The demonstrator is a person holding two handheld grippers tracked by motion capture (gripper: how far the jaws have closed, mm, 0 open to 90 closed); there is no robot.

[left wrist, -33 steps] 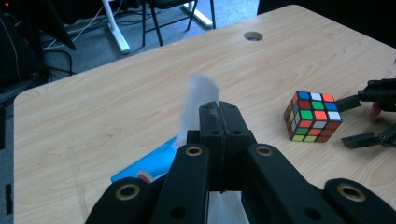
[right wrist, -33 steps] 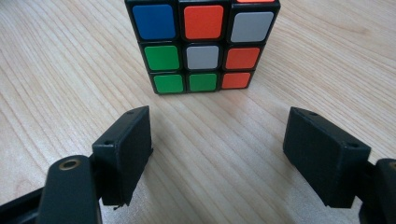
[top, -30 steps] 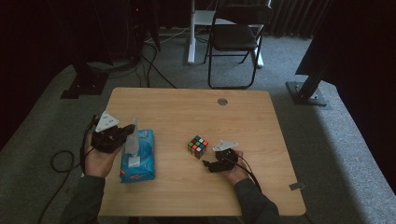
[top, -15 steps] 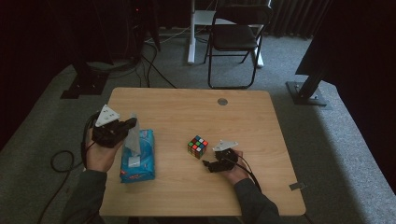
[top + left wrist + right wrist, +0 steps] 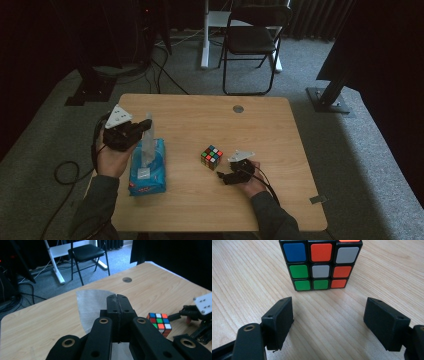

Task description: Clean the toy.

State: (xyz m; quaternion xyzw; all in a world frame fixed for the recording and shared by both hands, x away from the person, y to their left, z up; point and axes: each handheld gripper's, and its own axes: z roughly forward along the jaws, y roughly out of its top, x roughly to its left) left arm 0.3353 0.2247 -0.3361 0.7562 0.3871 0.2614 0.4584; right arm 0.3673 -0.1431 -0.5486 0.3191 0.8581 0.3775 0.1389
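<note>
In the high view my left gripper (image 5: 146,125) is held above the table's left side, shut on a white tissue (image 5: 147,145) that rises out of a blue tissue pack (image 5: 146,172). The left gripper view has the two jaws pressed together (image 5: 117,300) with the tissue (image 5: 90,302) pinched between them and fanning out to the left. A scrambled puzzle cube (image 5: 212,157) sits mid-table. My right gripper (image 5: 223,177) rests on the wood just behind it, open. In the right gripper view the jaws (image 5: 328,320) stand wide apart, short of the cube (image 5: 321,265) and not touching it.
The wooden table (image 5: 260,130) has a round cable hole (image 5: 238,108) near its far edge. Beyond it stand a black folding chair (image 5: 252,40) and a white desk leg (image 5: 205,35). A black cable (image 5: 65,172) loops off the left edge.
My left hand has risen a little, drawing the tissue further up out of the pack. The right gripper and the cube have stayed where they were.
</note>
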